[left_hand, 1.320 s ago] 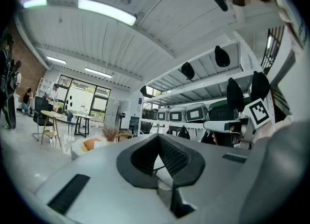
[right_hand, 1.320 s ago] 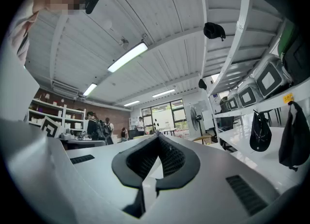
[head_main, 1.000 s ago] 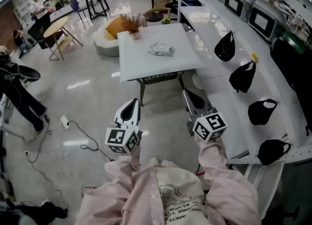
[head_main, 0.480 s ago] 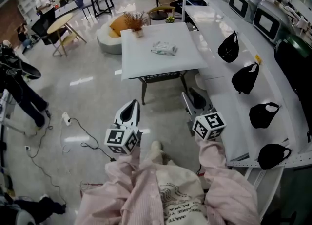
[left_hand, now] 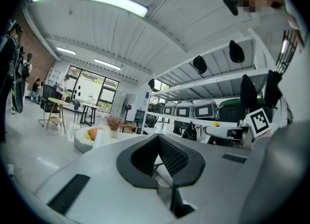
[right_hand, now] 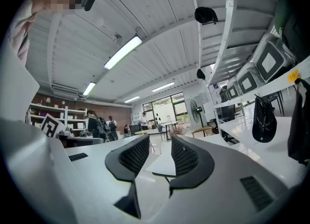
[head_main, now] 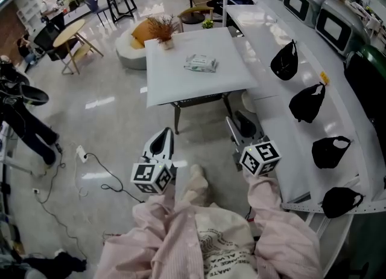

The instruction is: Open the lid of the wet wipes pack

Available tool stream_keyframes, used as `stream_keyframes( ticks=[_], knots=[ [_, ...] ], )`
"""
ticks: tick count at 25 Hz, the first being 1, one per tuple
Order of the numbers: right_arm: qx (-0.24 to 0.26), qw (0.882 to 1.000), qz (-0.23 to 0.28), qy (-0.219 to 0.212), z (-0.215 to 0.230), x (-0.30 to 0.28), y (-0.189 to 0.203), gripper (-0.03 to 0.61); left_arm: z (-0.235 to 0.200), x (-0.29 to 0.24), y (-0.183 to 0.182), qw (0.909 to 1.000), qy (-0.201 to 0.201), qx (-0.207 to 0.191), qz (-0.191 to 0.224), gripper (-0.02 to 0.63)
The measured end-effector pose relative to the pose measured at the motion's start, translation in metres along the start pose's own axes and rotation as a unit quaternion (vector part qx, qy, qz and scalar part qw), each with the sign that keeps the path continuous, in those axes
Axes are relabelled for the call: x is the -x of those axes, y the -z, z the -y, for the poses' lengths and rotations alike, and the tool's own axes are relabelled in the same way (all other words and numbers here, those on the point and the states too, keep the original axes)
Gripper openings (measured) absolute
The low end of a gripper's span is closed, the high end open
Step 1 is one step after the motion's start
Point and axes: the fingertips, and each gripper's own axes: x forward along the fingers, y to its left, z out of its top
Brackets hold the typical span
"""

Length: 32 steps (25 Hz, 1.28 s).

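Observation:
The wet wipes pack lies flat on the white square table, far ahead of both grippers, with its lid down. My left gripper is held level over the floor, well short of the table; in the left gripper view its jaws meet at the tips with nothing between them. My right gripper is beside it at about the same distance. Its jaws are opening, with a clear gap and nothing between the pads; the tabletop shows through that gap. Neither gripper view shows the pack.
A vase of dried plants stands at the table's far left corner. A long white counter with several black bags runs along the right. A cable lies on the floor at the left. A shoe shows between the grippers.
A shoe has stepped into view between the grippers. Both grippers sit slightly lower in the picture. The pack has not moved on the table.

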Motion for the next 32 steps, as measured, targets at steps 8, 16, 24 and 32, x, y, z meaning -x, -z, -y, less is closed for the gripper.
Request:
stream_keyframes(
  ticks=[8, 16, 24, 32],
  knots=[
    [-0.005, 1.000, -0.010, 0.015, 0.042, -0.063, 0.006, 0.121, -0.040, -0.076, 0.004, 0.9997, 0.005, 0.022, -0.010, -0.002],
    [-0.023, 0.999, -0.015, 0.031, 0.082, -0.144, 0.003, 0.121, -0.093, -0.150, -0.006, 0.9992, 0.004, 0.036, -0.016, -0.002],
    [-0.018, 0.999, -0.011, 0.031, 0.102, -0.221, 0.000, 0.121, -0.142, -0.209, -0.009, 0.9988, 0.002, 0.045, -0.018, -0.002],
    [-0.015, 0.999, -0.030, 0.028, 0.123, -0.261, 0.018, 0.121, -0.161, -0.247, -0.006, 0.9986, 0.013, 0.037, -0.035, -0.002]
  ],
)
